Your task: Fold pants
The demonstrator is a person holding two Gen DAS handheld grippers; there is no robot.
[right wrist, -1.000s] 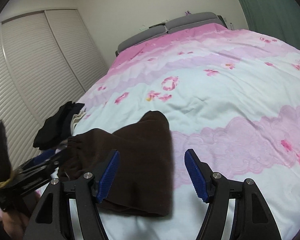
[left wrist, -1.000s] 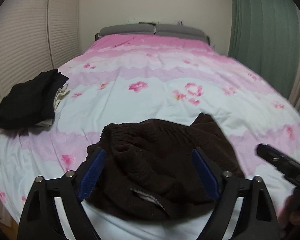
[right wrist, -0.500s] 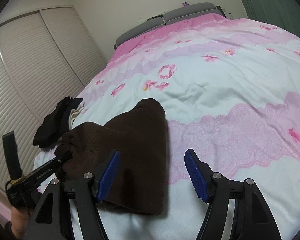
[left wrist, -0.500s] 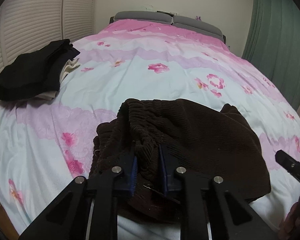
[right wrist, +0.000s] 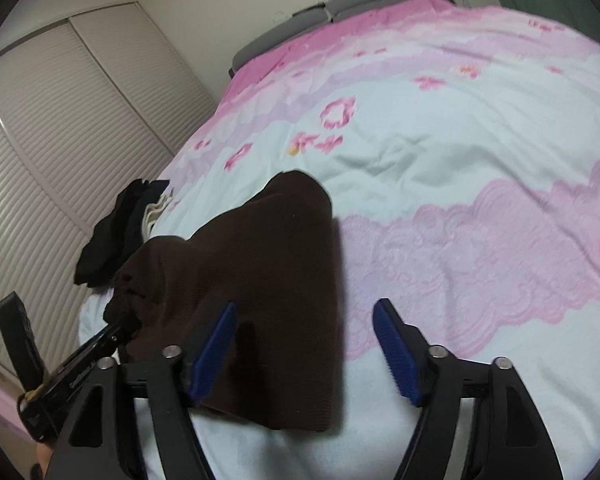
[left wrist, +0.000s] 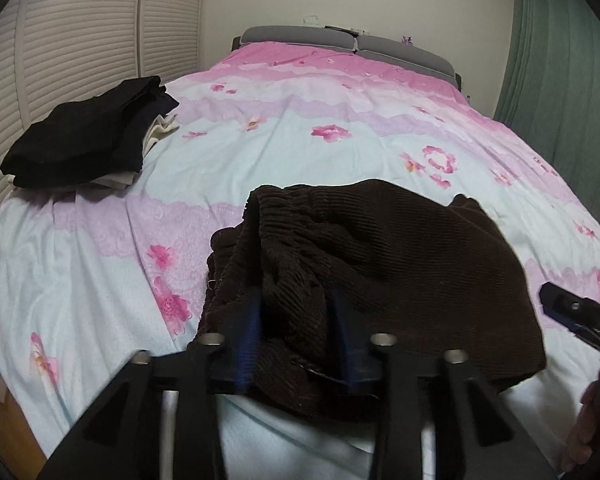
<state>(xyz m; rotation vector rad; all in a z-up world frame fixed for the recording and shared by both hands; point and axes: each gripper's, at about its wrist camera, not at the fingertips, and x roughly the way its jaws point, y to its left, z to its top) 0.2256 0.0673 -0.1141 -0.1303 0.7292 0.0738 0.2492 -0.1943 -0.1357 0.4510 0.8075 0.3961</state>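
Observation:
Dark brown corduroy pants (left wrist: 400, 264) lie bunched on the near part of the bed. My left gripper (left wrist: 296, 320) is shut on the gathered waistband end of the pants and lifts it slightly. In the right wrist view the pants (right wrist: 268, 260) lie folded, stretching away to the left. My right gripper (right wrist: 304, 344) is open and empty, low over the near right edge of the pants; its left finger is over the cloth, its right finger over the bedcover. The left gripper (right wrist: 116, 332) shows at the far left, clamped on the waistband.
The bed (left wrist: 340, 112) has a pink and pale blue floral cover. A stack of folded black and cream clothes (left wrist: 88, 140) sits at its left edge. Louvred closet doors (left wrist: 80, 40) stand to the left, a green curtain (left wrist: 560, 60) to the right, grey pillows (left wrist: 340, 38) at the head.
My left gripper, open around the waistband a second ago, closed on it and has since pulled it up and nearer. My right gripper stayed open and shifted slightly closer over the pants.

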